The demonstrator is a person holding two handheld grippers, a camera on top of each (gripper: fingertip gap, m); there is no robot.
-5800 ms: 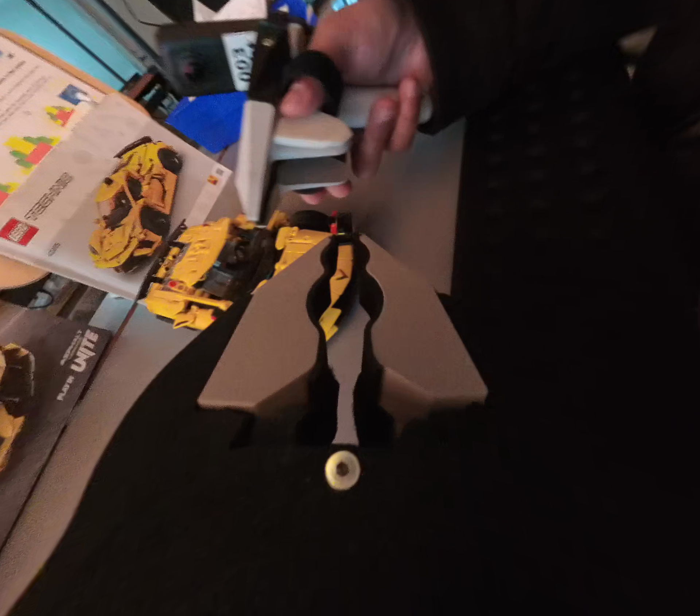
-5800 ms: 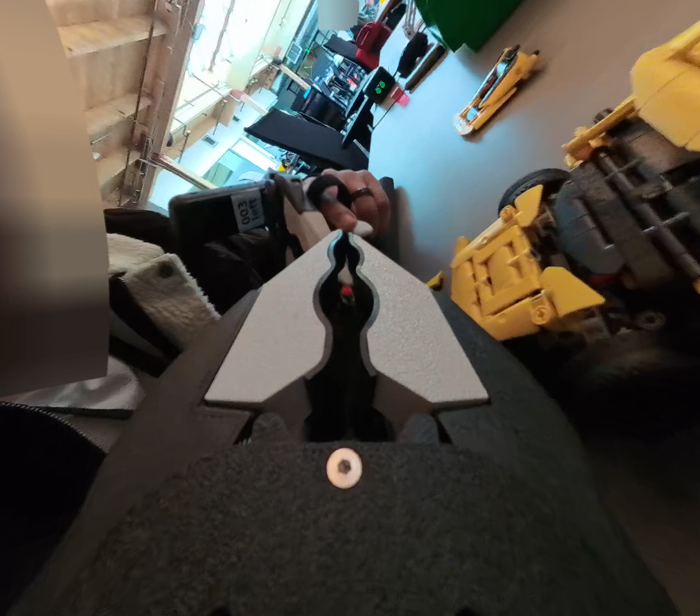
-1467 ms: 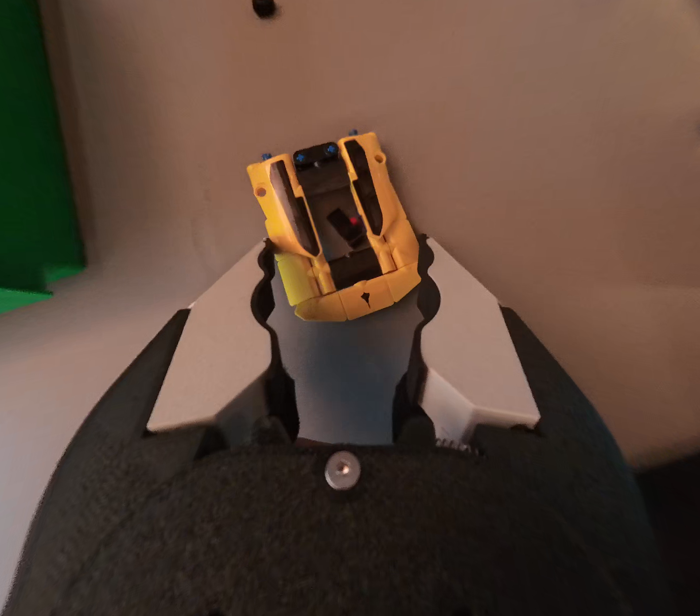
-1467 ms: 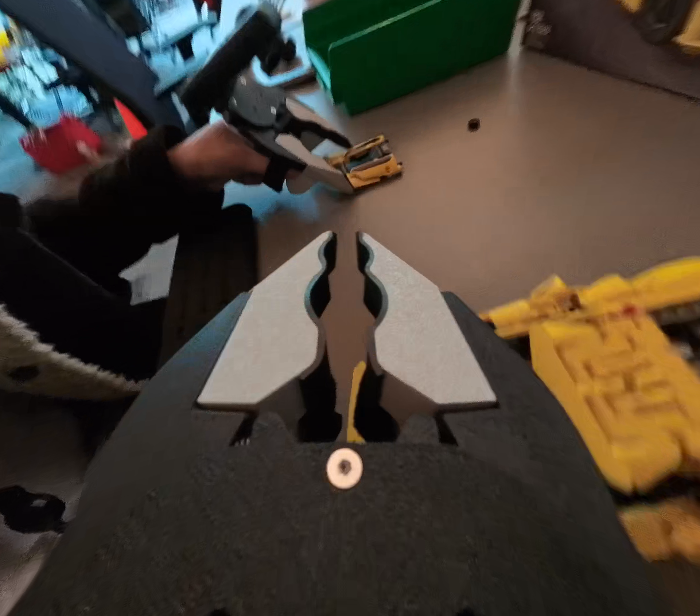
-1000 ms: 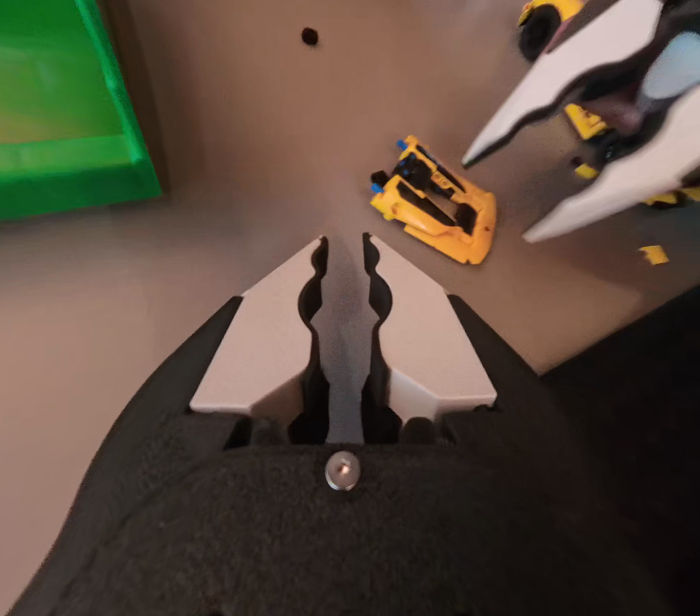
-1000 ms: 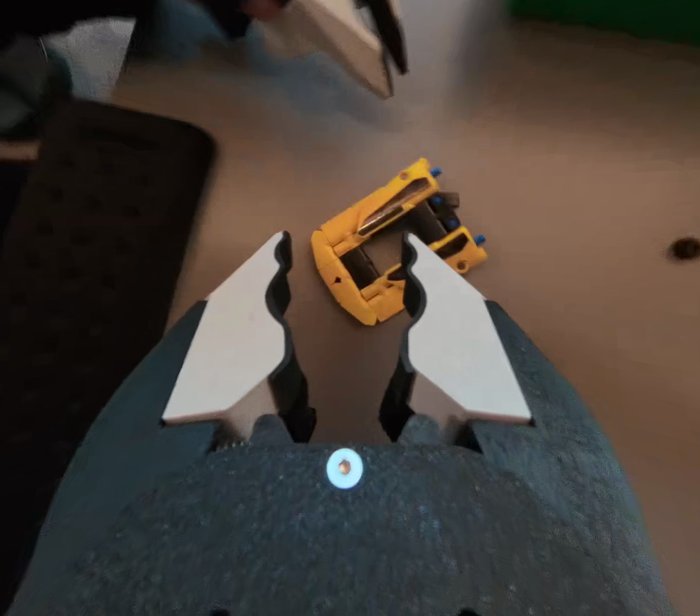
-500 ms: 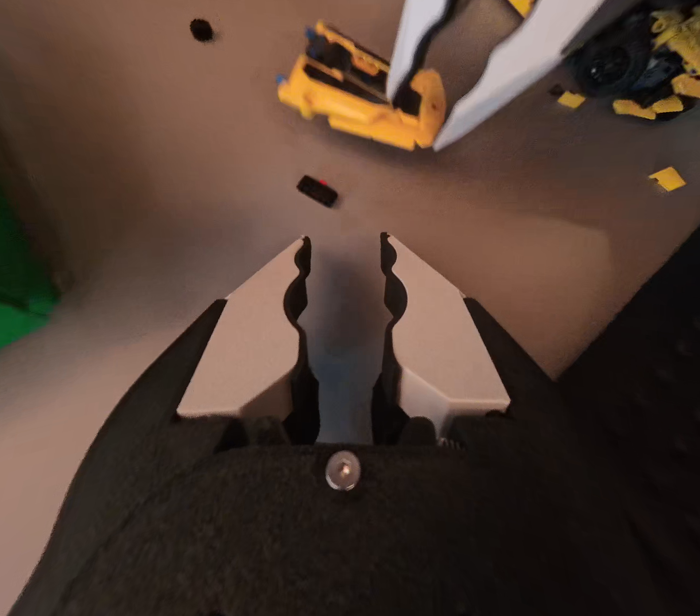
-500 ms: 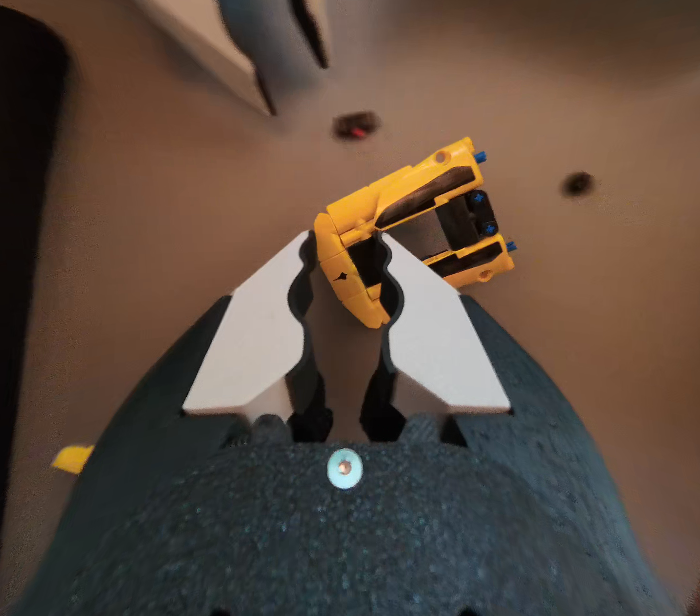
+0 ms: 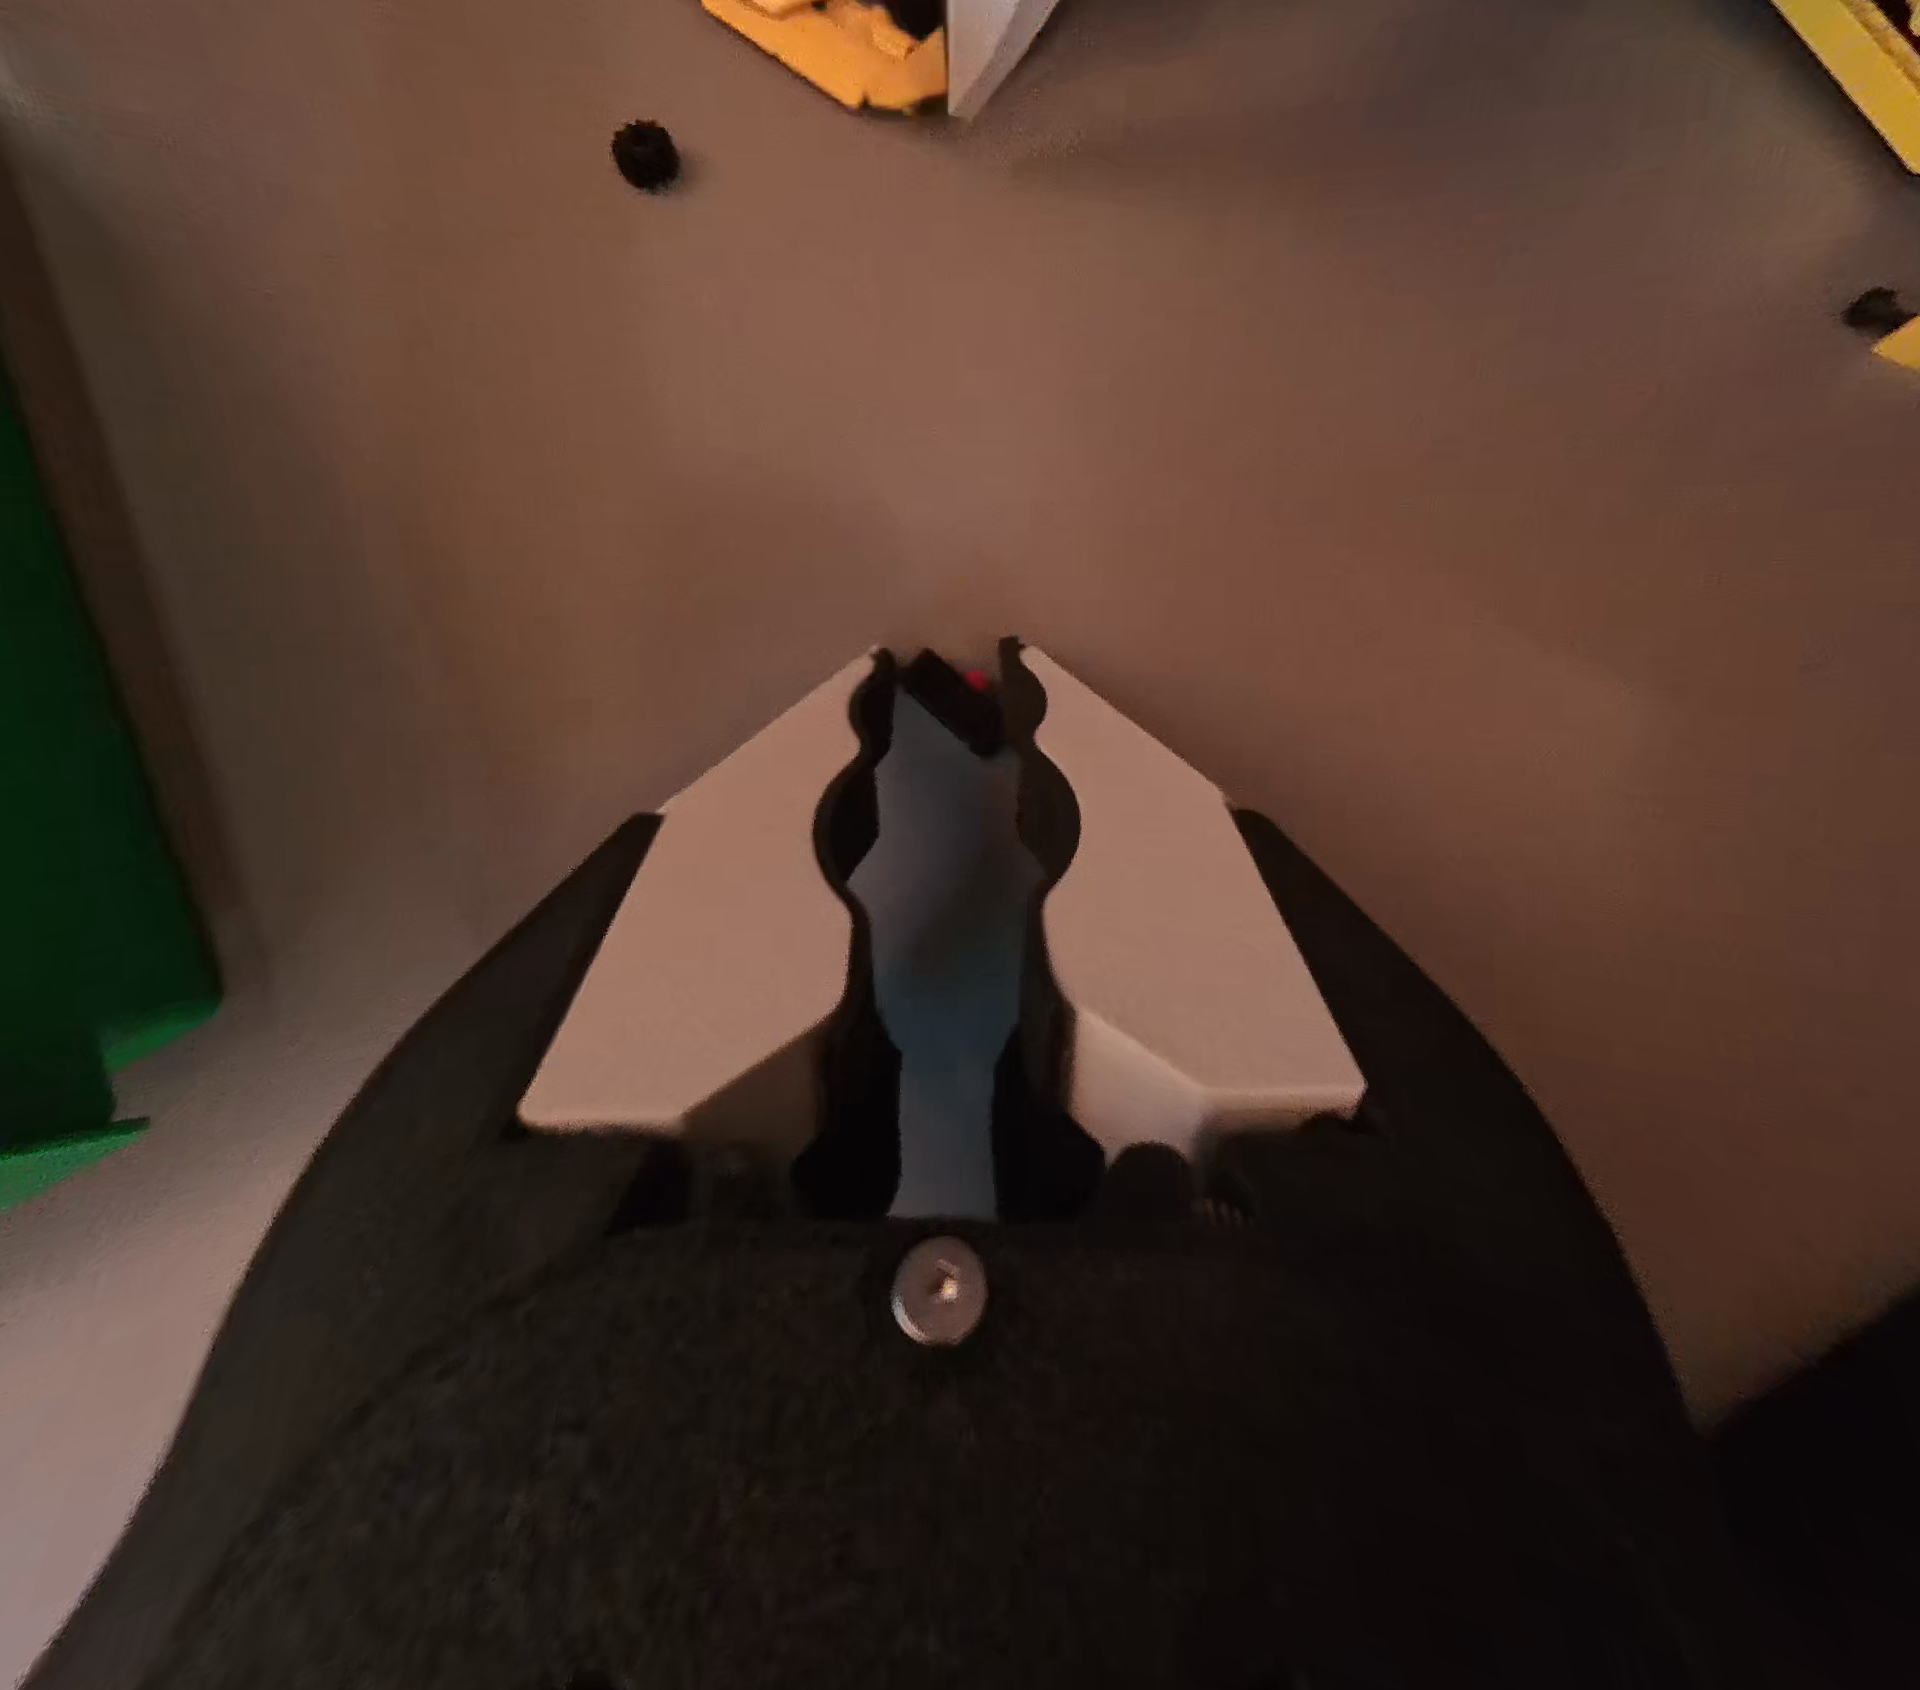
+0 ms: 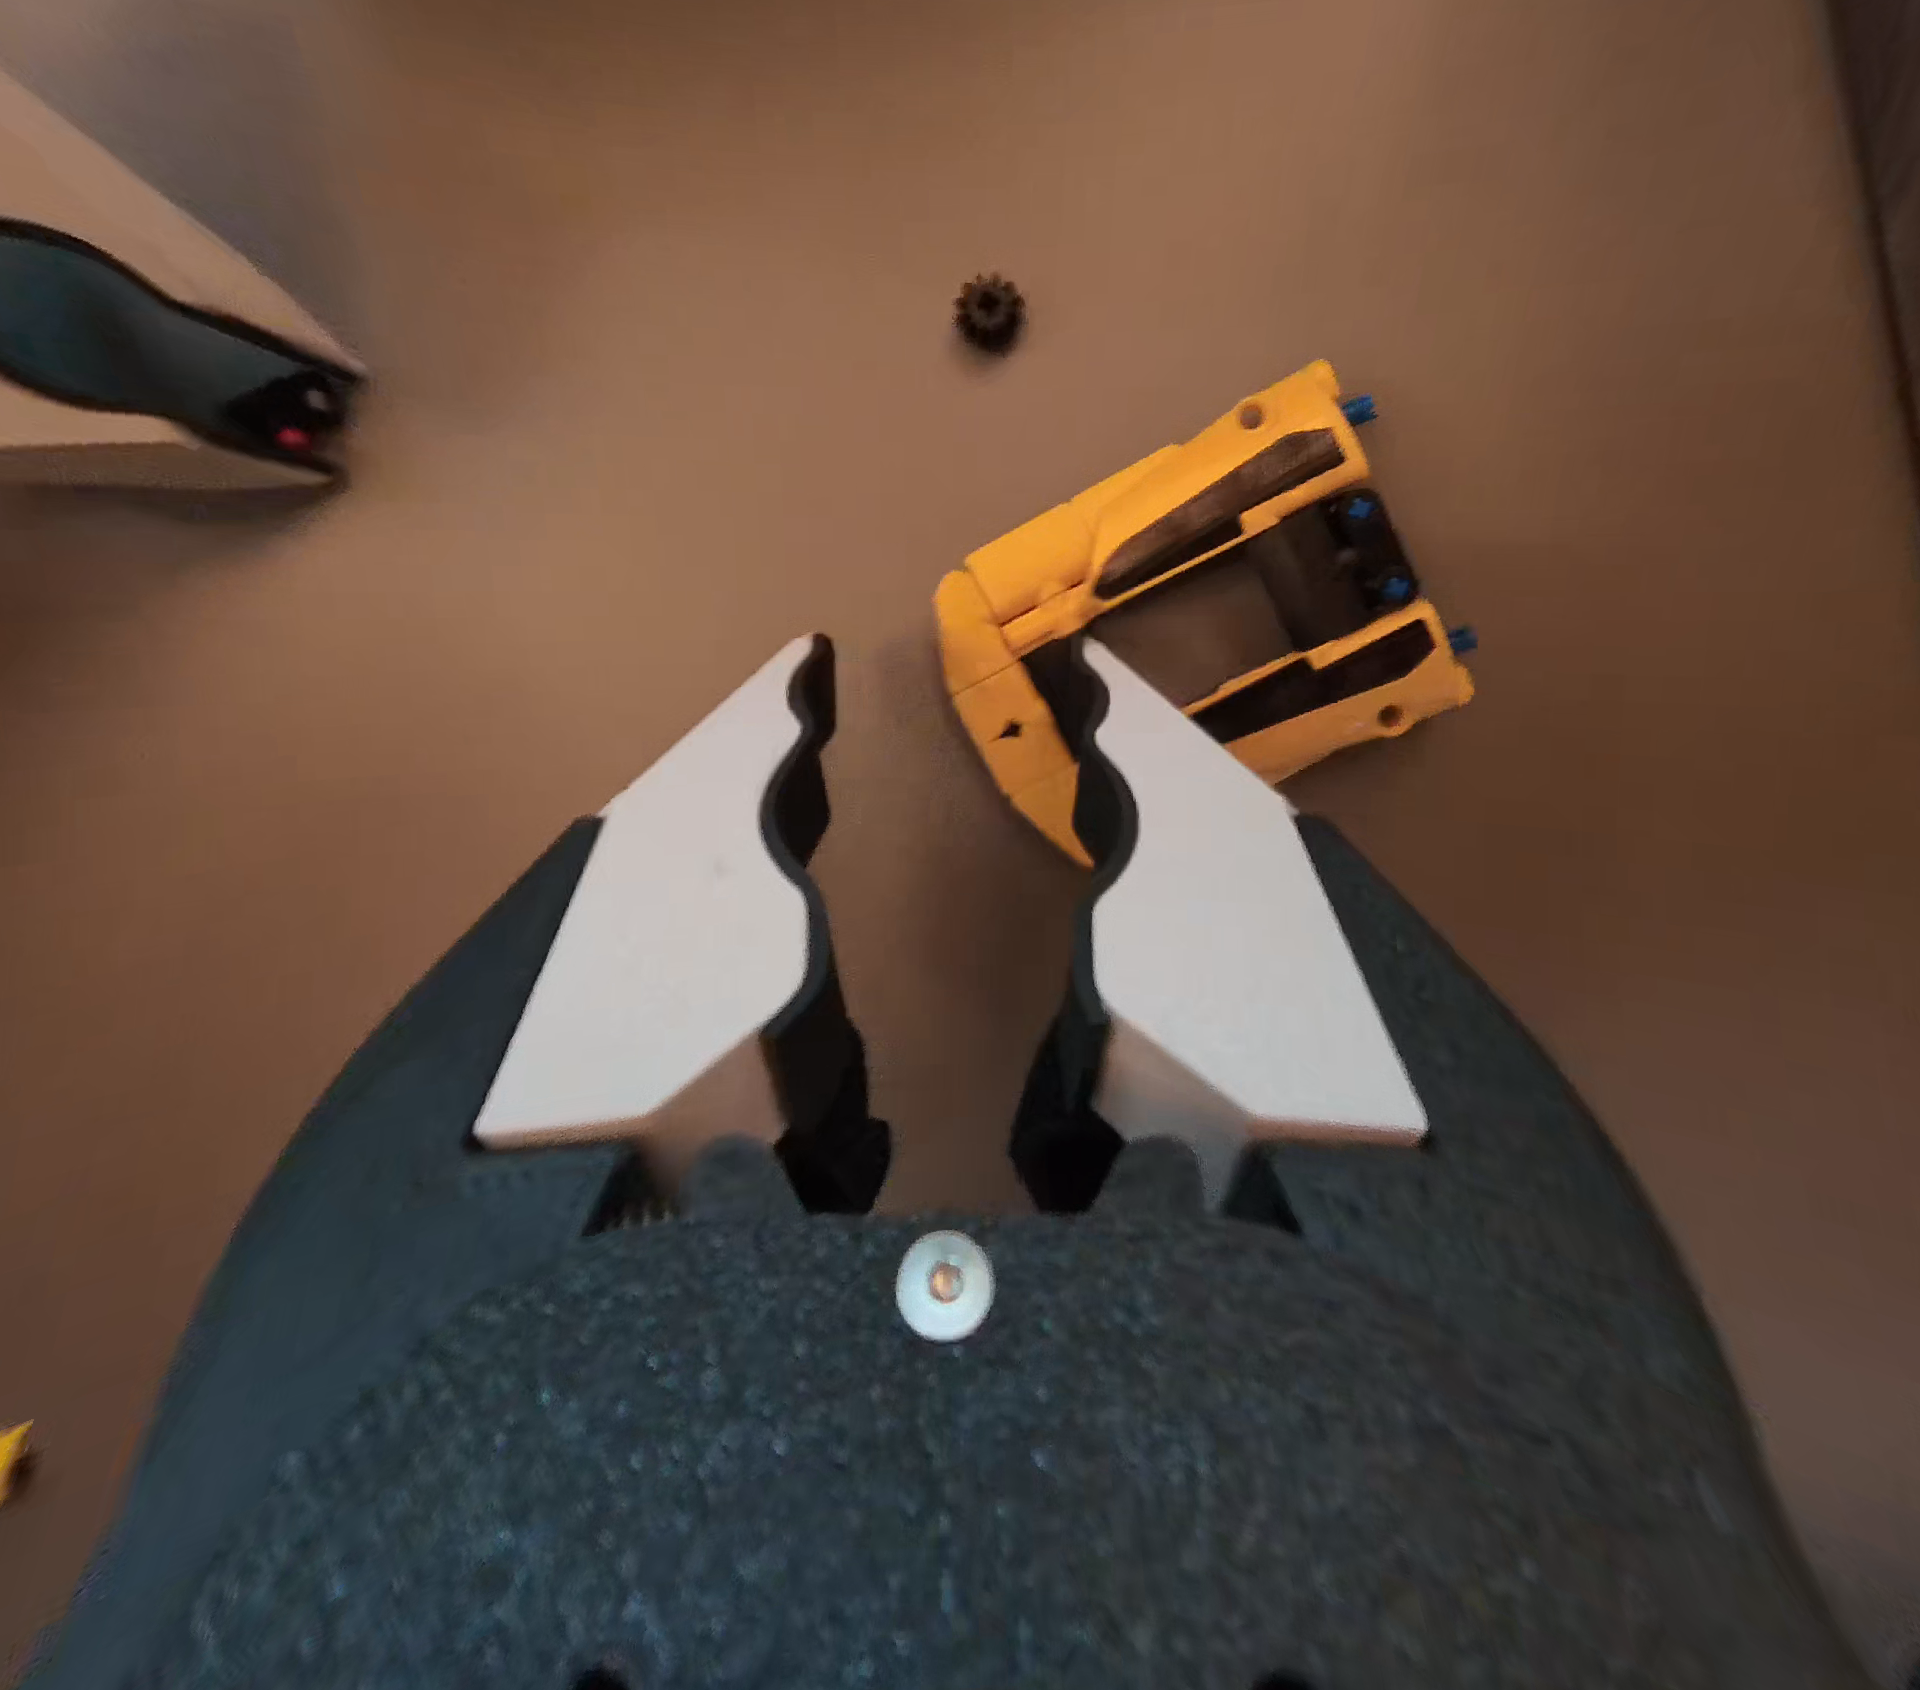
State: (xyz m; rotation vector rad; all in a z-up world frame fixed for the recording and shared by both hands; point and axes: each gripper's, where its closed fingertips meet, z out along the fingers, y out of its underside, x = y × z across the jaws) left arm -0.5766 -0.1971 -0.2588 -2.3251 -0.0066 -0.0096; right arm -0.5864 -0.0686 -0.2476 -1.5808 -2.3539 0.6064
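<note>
While the left tool [image 9: 940, 653] pinches a small black brick with a red dot [image 9: 951, 698] | right tool [image 10: 951, 653] gapes (one fingertip [image 10: 1101, 684] touching) at the yellow brick-built car panel [image 10: 1195, 591] | black gear [image 10: 987, 312] lies nearby on the tabletop [image 10: 623, 82].

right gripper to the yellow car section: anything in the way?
Nothing visible. The right gripper is open and already at the yellow car section: one finger's tip overlaps its near end, with only bare table between the jaws. The small black gear lies off to the side, beyond the section.

A brown table [image 10: 1143, 30] bears a yellow brick assembly [image 10: 1195, 518] and small black gear [image 10: 988, 311].
</note>
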